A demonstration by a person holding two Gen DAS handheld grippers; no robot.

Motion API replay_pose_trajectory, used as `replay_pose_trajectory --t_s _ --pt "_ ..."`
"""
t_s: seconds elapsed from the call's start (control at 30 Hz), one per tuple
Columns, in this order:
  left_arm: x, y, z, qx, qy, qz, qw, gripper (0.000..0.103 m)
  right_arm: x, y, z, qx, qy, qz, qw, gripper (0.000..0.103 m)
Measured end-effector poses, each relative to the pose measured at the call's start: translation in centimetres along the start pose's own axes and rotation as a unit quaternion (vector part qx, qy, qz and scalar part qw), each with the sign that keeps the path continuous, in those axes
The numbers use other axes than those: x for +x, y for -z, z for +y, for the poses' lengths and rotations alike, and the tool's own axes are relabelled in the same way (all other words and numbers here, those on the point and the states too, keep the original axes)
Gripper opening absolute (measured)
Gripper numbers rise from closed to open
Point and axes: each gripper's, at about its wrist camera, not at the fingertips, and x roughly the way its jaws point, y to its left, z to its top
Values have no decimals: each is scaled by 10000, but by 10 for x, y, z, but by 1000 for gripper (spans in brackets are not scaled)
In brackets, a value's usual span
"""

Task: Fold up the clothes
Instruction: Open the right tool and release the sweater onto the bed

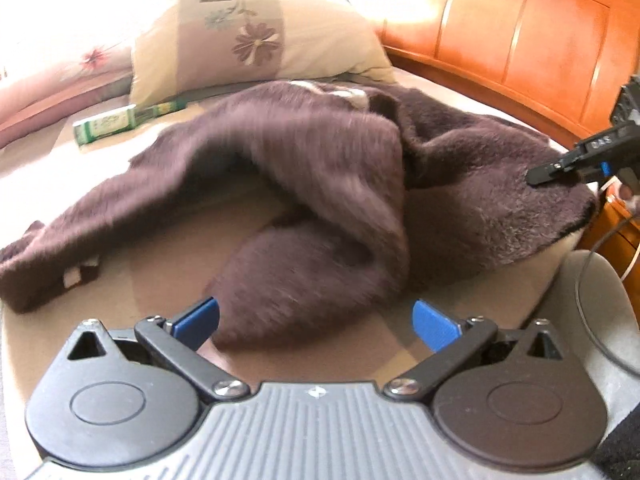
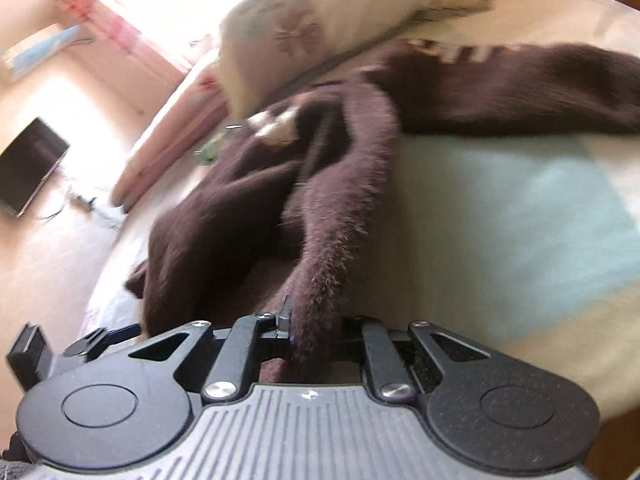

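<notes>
Fuzzy dark-brown sweater lies rumpled on the bed, body bunched, one sleeve trailing out well to the left of the left fingers, a rounded fold sitting just ahead of and between them

Left gripper: blue-padded fingers spread apart, nothing between them, hovering low over the sheet

Right gripper: fingers closed on a ridge of the sweater; cloth runs straight out ahead of them, pulled into a taut band

Judgement: a fold or a spreading pull is under way; garment is neither flat nor a tidy stack. To do it well, the right should keep its grip firm, since the pile is thick and may slip, and the left should pin or take a matching edge so the cloth moves evenly instead of bunching

Writing: right gripper body, seen from the left view, carries small letters, too blurred to read with confidence. Green packet near the pillow, far ahead-left of the left fingers, has print, illegible
</notes>
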Motion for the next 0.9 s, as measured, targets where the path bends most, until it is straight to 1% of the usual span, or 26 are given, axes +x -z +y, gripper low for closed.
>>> replay_pose_trajectory --t_s 0.1,0.17,0.23,0.27,0.3,0.37,0.4,0.43,0.47,0.5,0.6,0.73,0.9 --pt "3 -2 -4 73 17 22 10000 102 -14 6 -3 43 114 -155 9998 23" --pt "3 -1 -5 29 82 45 10000 102 -25 7 -2 2 200 -308 9993 28" --pt "3 -3 -6 -42 167 59 9998 102 -24 9 3 -30 285 -454 9986 34" --pt "4 -3 -6 -72 209 66 9997 102 -25 11 6 -30 330 -536 9980 40" --pt "5 -4 -6 -85 230 63 9997 102 -37 18 11 -37 398 -620 9973 43" --pt "1 -1 -9 -84 266 46 9996 102 -44 22 15 -134 628 -815 9946 43" --pt "1 -1 -11 -80 288 56 9995 102 -46 24 18 -192 720 -925 9929 47" --pt "2 0 -12 -76 309 65 9995 102 -49 26 21 -243 732 -1030 9917 50" --pt "3 0 -13 -74 330 76 9994 102 -50 27 24 -287 718 -1104 9909 57" --pt "5 0 -13 -77 349 94 9993 102 -51 28 28 -336 700 -1159 9902 61" --pt "12 -2 -12 -118 444 129 9989 102 -43 35 37 -546 648 -1014 9912 65" --pt "22 -16 -3 -392 751 67 9964 102 -18 42 49 -816 713 -686 9917 68" --pt "51 -38 30 -938 1095 185 9894 102 14 43 54 -860 525 -282 9945 72"
